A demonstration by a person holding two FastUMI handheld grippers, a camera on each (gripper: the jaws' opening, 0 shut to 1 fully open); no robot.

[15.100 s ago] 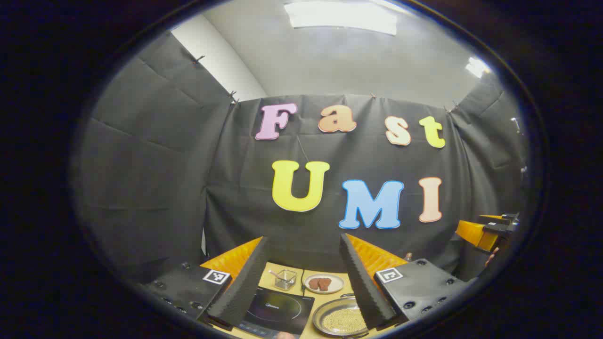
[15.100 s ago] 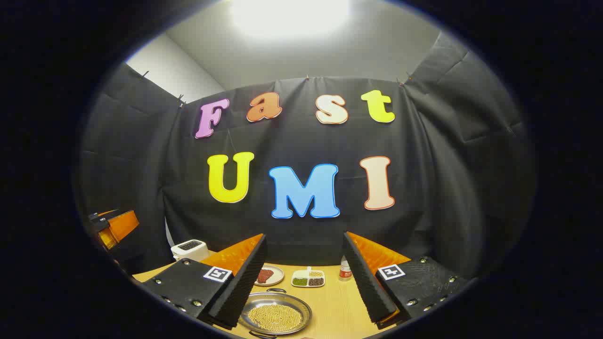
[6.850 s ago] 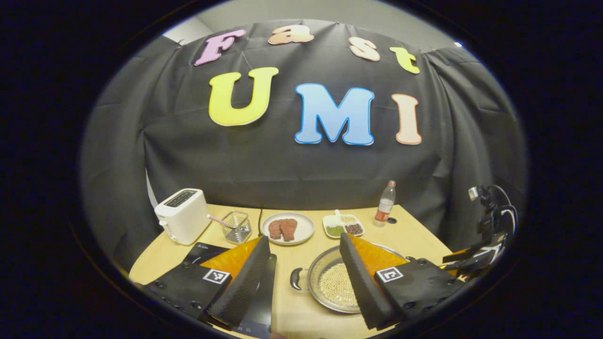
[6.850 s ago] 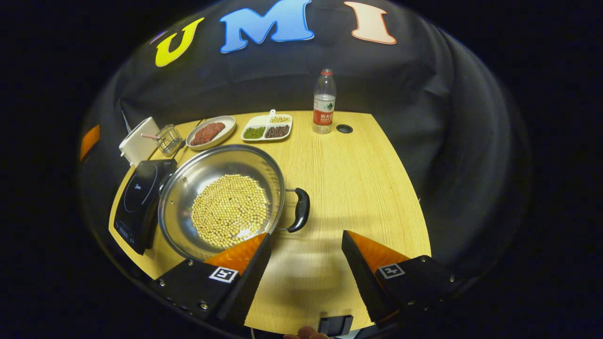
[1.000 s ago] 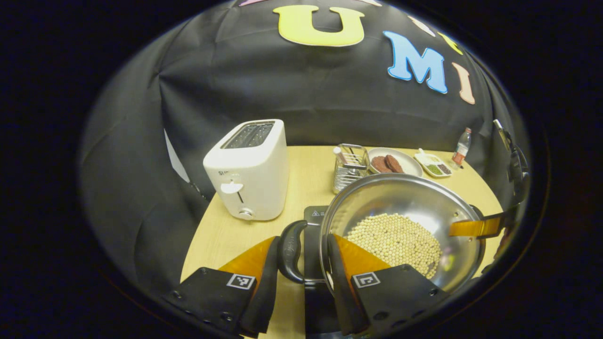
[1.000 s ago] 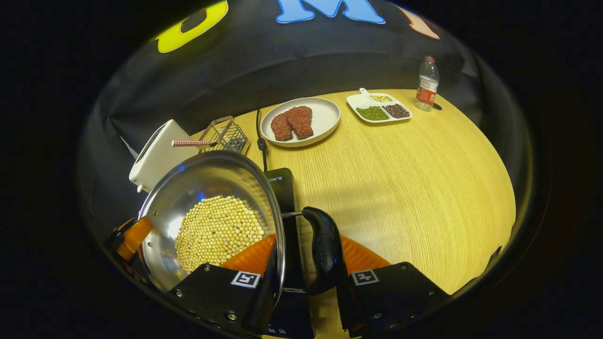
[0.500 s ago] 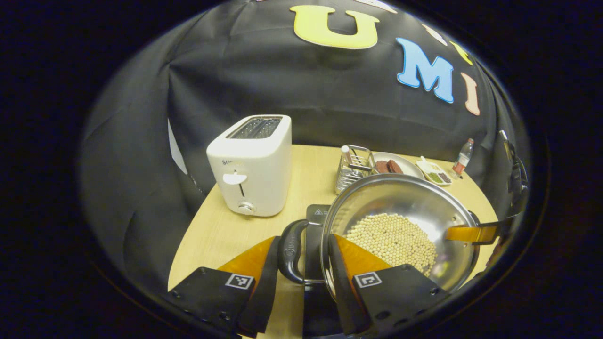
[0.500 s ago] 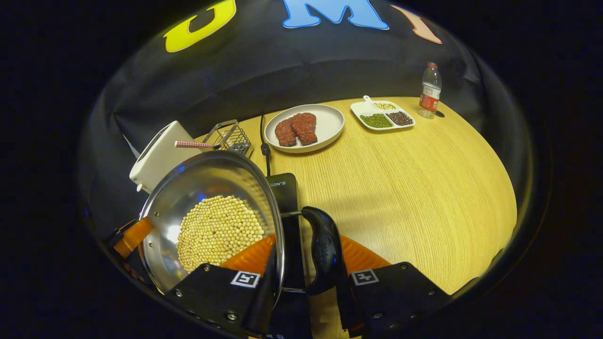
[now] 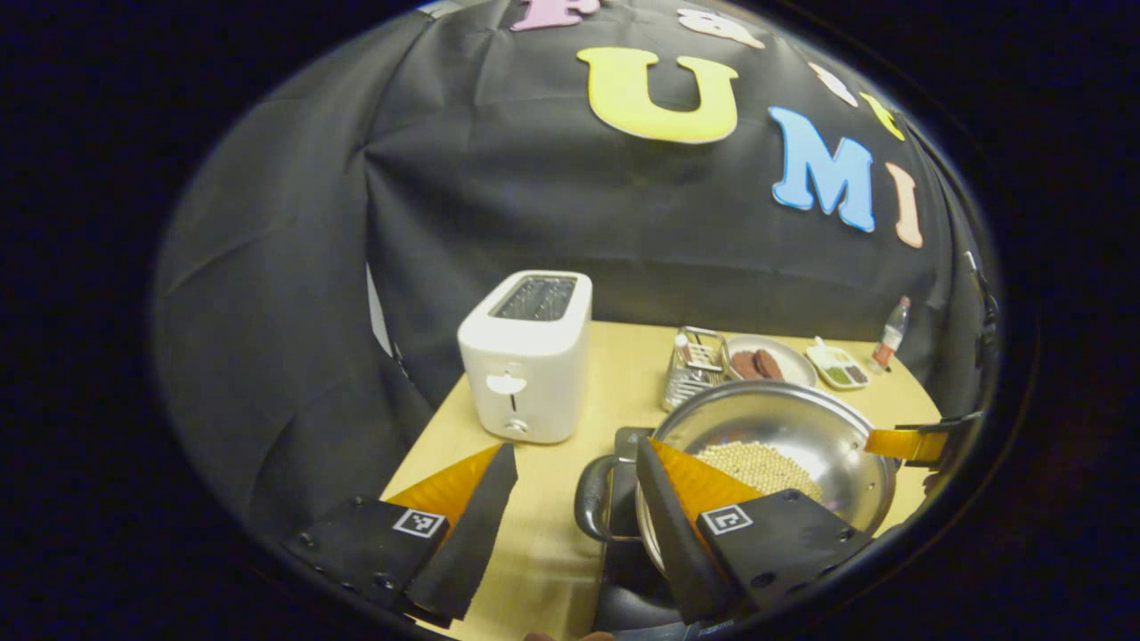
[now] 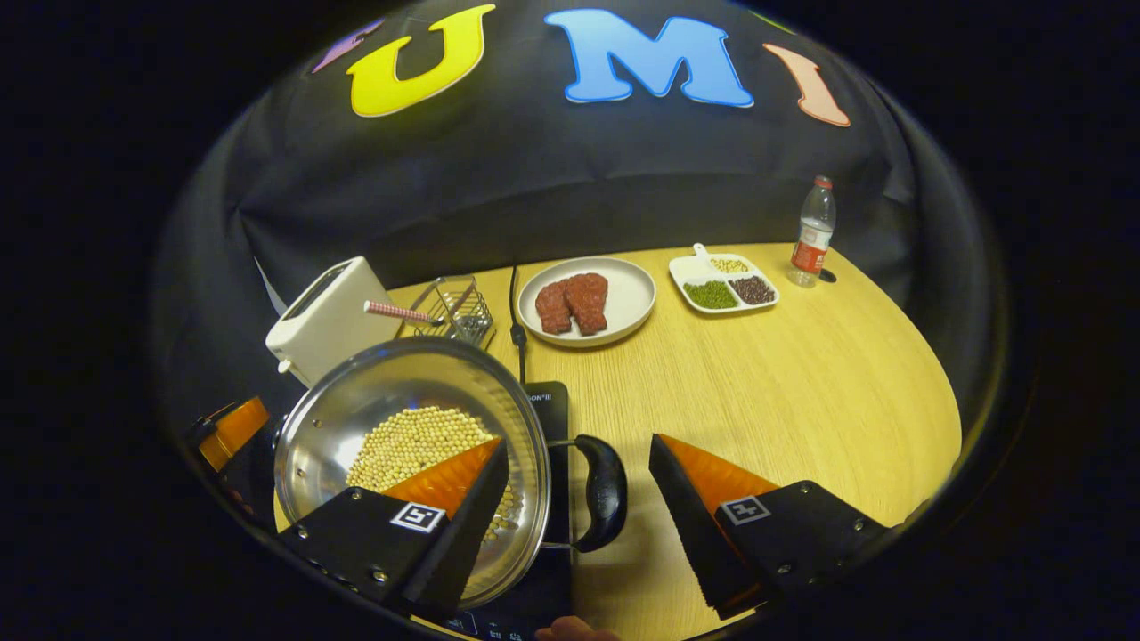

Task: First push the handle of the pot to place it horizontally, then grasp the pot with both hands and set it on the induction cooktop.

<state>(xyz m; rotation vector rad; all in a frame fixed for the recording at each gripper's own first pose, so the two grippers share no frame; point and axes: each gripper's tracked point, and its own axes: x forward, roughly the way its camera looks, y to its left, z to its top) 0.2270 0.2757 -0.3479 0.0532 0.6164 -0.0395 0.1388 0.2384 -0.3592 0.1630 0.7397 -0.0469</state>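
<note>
Both my claws have let go of the handles and spread wide, since the pot of beans now rests on the induction cooktop, beside the toaster.

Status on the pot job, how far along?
Done: the pot of beans sits on the induction cooktop, handles sideways. In hand: the left gripper and right gripper have jaws spread clear of the handles. Left: nothing but backing away.
</note>
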